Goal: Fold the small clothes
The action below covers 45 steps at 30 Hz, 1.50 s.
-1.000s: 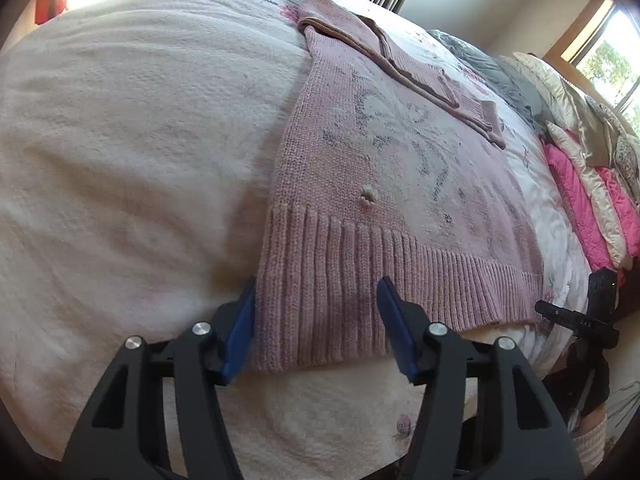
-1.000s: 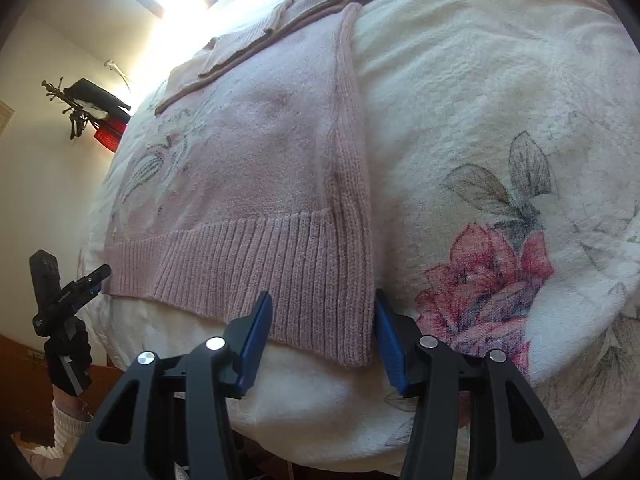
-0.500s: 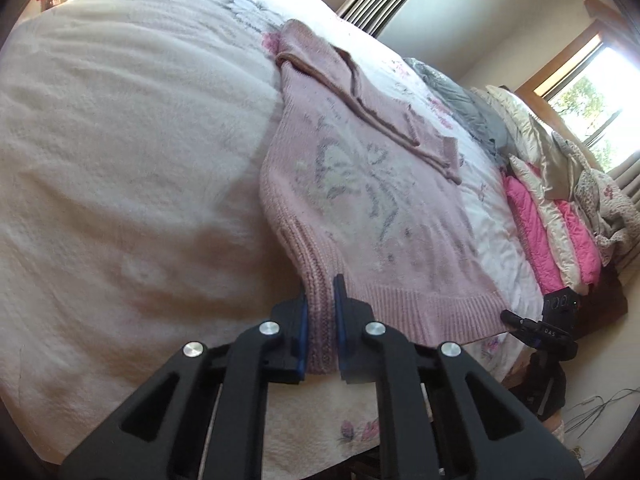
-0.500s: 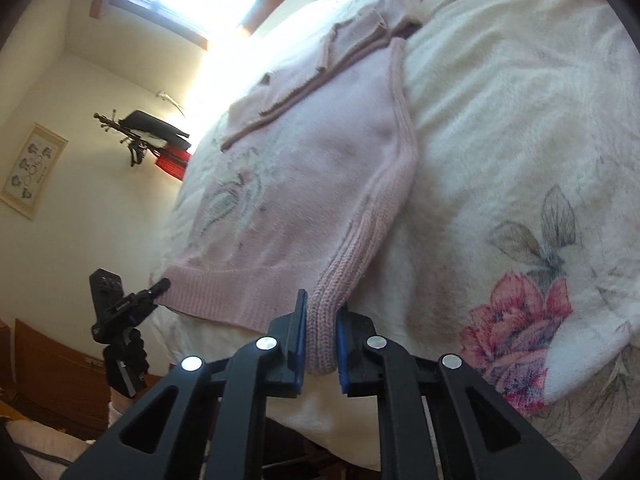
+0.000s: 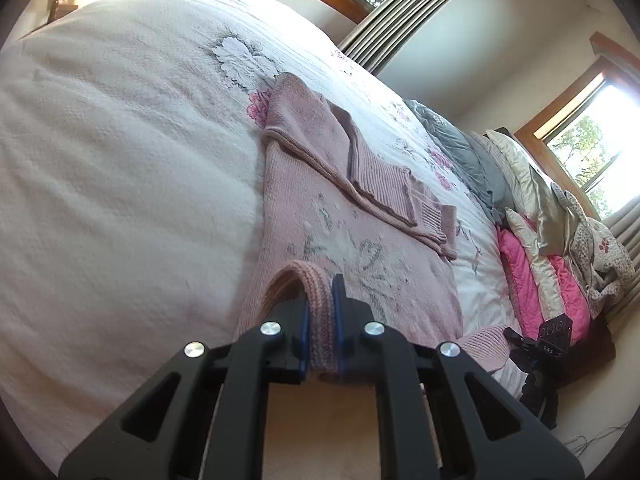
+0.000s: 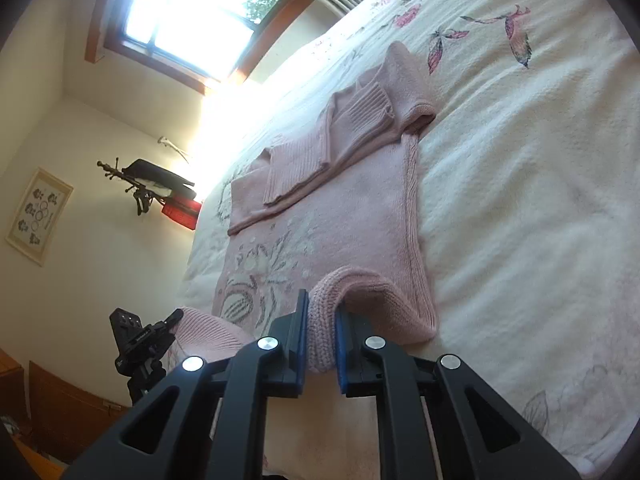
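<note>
Pink knit sweater (image 5: 360,248) spread flat on the white floral bedspread (image 5: 120,168), both sleeves folded across the chest. Ribbed hem raised off the bed at both corners. Left gripper (image 5: 320,320) tilted up along the left edge, clamped tight on one corner of the hem. Right gripper (image 6: 322,332) angled likewise at the right edge, pinching the other corner. One sweater, two sleeves, two grippers. One stack of pink and cream bedding (image 5: 552,256) at the far side.

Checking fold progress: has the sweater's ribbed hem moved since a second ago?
Yes. The ribbed hem, clamped in both grippers, has lifted off the bedspread and curls toward the folded sleeves.
</note>
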{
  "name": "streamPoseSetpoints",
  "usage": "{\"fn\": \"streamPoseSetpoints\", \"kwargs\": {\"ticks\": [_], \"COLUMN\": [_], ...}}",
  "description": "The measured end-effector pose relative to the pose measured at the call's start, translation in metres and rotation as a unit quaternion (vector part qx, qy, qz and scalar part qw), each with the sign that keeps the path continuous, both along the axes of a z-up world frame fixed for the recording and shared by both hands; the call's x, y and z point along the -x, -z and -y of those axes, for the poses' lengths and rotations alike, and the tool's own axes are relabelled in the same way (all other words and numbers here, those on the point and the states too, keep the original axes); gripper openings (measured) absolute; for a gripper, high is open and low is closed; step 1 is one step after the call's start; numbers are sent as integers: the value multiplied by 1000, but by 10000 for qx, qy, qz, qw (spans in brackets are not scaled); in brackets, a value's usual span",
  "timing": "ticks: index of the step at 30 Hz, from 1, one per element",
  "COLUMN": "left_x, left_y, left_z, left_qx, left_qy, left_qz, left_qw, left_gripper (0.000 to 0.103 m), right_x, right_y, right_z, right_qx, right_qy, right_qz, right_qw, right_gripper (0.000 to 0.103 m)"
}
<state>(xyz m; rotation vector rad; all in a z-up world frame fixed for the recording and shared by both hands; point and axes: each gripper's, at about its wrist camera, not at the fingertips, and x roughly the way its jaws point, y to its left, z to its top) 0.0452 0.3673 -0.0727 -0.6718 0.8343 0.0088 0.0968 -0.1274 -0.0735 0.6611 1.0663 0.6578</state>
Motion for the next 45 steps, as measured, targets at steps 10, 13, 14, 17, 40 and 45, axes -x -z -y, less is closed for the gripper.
{"fn": "streamPoseSetpoints", "kwargs": {"ticks": [10,13,14,17,40,45], "left_x": [-57,-68,-70,-74,-90,-117], "left_y": [23,32,34,38,13,28], "left_z": [-28,-33,-34,-38,-22,-10], "left_qx": [18,71,107,232,-1017,-1548], "left_qy": [-184,-189,-189,-137,403,537], "left_qz": [-299,-410,-427,-458,-410,-799], "left_qw": [9994,9990,9989,9986,9932,9833], "left_gripper": [9,12,13,15,56,57], "right_x": [-69,-80,-83,-85,-84,-86], "right_y": [35,45,48,55,13,8], "right_z": [-10,-10,-11,-12,-10,-17], "right_qx": [247,202,207,236,835,1087], "right_qy": [233,293,304,301,186,15], "right_qz": [-540,-707,-755,-867,-233,-88], "right_qw": [9980,9969,9965,9955,9961,9940], "right_gripper": [11,11,12,14,58,58]}}
